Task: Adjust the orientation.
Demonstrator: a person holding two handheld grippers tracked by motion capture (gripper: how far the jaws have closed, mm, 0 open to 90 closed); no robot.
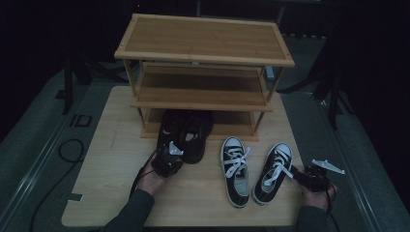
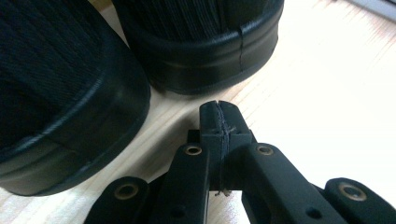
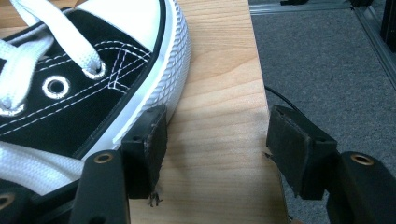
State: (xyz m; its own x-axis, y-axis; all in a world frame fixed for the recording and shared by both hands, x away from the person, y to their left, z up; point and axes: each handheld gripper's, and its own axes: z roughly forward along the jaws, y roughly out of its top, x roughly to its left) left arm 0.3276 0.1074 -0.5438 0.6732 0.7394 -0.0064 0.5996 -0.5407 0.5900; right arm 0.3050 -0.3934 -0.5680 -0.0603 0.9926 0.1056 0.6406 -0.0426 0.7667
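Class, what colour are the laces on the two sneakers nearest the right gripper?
White laces, clearest in the right gripper view.

My left gripper [image 2: 219, 122], jaws pressed together, sat just behind the heels of the two black slip-on shoes [image 1: 185, 131], which blocked the way forward; their toes reached under the bottom tier of the three-tier bamboo shoe rack [image 1: 203, 72]. Bare wooden tabletop [image 1: 111, 159] lay free to its left and behind it. My right gripper [image 3: 217, 140] stood with jaws spread, one jaw against the white rubber sole of the right-hand black-and-white laced canvas sneaker [image 1: 273, 171], the other over the table's edge above grey carpet [image 3: 327, 60]. Between that sneaker and its twin [image 1: 236, 170] ran a narrow strip of bare wood.
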